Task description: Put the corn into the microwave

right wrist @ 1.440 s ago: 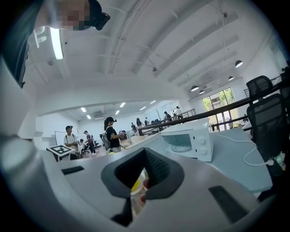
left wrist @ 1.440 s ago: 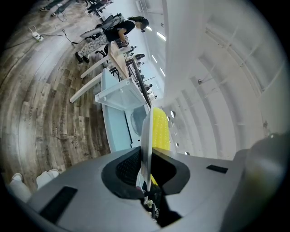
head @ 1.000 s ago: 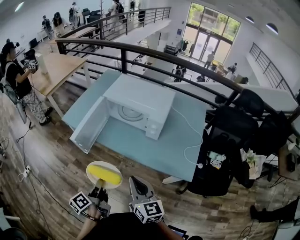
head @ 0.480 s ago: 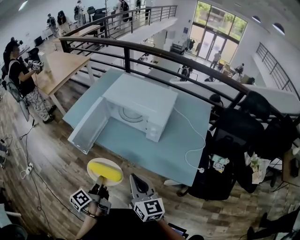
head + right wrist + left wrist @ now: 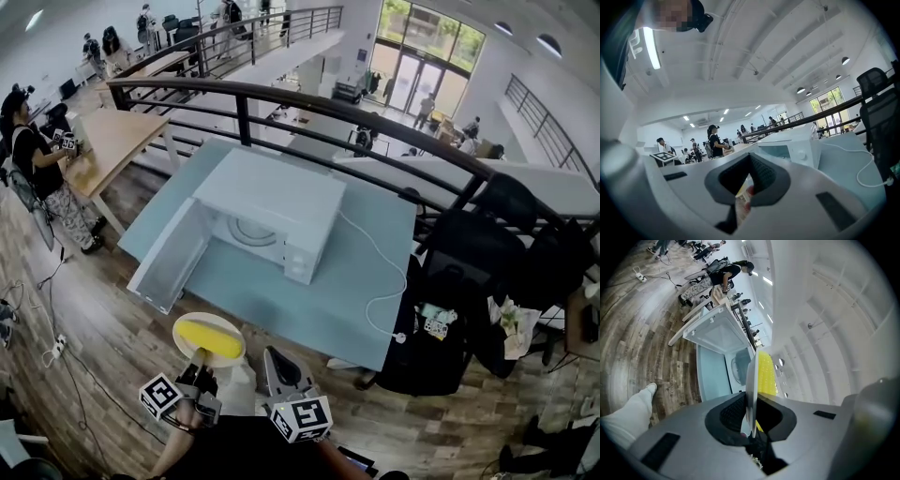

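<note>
A yellow corn cob (image 5: 210, 335) lies on a round white plate (image 5: 223, 359) held over the wooden floor, short of the blue table (image 5: 323, 305). My left gripper (image 5: 200, 362) is shut on the plate's near rim. In the left gripper view the plate (image 5: 751, 385) stands edge-on between the jaws, with the corn (image 5: 766, 373) beside it. The white microwave (image 5: 272, 211) stands on the table with its door (image 5: 172, 259) swung open to the left and its turntable showing. My right gripper (image 5: 273, 360) hovers to the right of the plate, shut and empty, with the microwave (image 5: 797, 147) ahead of it.
A white cable (image 5: 376, 272) trails from the microwave across the table to its front right corner. Black office chairs (image 5: 450, 309) stand right of the table. A dark railing (image 5: 309, 105) runs behind it. A person (image 5: 37, 169) stands by a wooden table (image 5: 117, 141) at left.
Both grippers have moved a little closer to the blue table, the left one carrying the plate with the corn. The grip has not changed.
</note>
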Available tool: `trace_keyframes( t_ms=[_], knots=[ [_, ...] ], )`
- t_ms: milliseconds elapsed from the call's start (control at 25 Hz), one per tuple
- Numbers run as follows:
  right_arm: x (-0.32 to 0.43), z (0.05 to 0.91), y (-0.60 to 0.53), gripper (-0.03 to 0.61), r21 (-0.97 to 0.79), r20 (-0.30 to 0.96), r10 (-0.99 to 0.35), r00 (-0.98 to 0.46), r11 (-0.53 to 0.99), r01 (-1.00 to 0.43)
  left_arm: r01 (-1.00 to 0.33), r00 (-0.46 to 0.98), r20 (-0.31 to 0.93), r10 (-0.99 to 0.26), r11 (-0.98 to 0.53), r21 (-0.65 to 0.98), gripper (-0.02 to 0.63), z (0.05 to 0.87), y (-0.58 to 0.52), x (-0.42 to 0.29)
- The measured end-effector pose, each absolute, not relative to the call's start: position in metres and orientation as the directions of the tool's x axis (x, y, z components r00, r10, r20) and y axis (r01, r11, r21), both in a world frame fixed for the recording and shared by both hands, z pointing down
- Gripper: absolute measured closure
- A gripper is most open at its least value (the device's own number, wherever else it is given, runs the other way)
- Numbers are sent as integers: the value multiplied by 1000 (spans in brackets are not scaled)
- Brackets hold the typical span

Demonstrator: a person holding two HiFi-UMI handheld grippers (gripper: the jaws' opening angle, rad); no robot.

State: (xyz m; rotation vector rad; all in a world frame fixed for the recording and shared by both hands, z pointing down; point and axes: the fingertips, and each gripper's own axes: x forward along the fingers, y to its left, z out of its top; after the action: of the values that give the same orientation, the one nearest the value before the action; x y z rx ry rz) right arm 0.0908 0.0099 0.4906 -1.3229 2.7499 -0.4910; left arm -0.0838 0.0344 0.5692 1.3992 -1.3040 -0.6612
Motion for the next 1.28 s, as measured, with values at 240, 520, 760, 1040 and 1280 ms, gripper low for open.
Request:
trace_keyframes(
  t_ms=[240,520,760,1040,1280],
  knots=[
    [102,490,-5,571,-293,95,-801,-591,545,-786,-345,288,248,-925,142,928,580,571,11,-77],
    [115,494,-27,571,-284,120,-829,-547,500,-819,-344,323,256,-911,139,929,580,580,-23,-70],
    [113,495,-56,571,-280,131,-838,-530,481,-831,-334,342,261,-903,143,932,580,584,-52,-72],
    [107,495,-82,571,-276,143,-842,-520,470,-838,-320,366,264,-892,146,936,578,591,-83,-73],
    [100,490,-103,571,-261,151,-852,-501,455,-852,-315,390,269,-880,147,938,580,594,-111,-76]
  ],
)
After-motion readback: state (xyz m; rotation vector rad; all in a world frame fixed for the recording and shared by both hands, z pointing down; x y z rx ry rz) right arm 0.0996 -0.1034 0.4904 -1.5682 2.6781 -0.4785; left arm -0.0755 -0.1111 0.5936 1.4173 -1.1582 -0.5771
